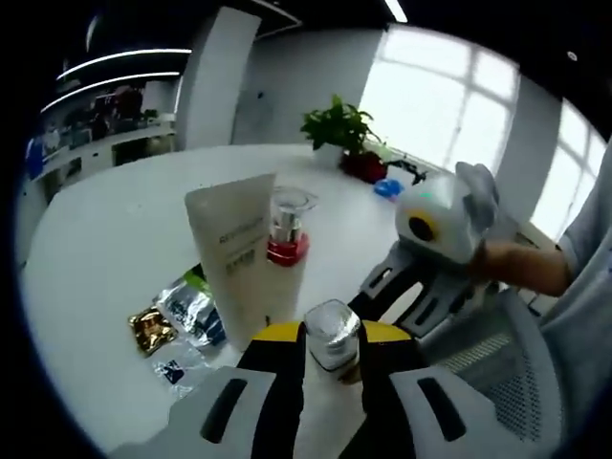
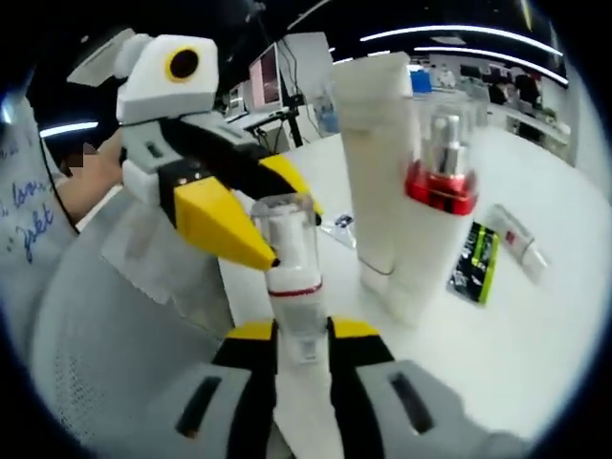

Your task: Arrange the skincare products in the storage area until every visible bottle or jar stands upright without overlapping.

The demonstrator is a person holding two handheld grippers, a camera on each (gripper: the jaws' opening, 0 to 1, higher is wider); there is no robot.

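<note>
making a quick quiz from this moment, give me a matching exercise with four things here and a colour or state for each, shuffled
Things:
1. white tube
2. pump bottle
3. potted plant
4. clear-capped bottle

States:
a. stands far back on the table
b. red collar under a clear cap
c. clamped in the right gripper
d. tall, upright, printed on the front

Pairs: 1-d, 2-b, 3-a, 4-c

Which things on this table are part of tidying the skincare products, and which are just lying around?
Part of the job:
- white tube, standing upright
- red-collared pump bottle
- small clear-capped bottle between the right gripper's jaws
- left gripper, jaws around a small jar

Lying about:
- foil sachets
- potted plant
- small tube and green-black packet
</note>
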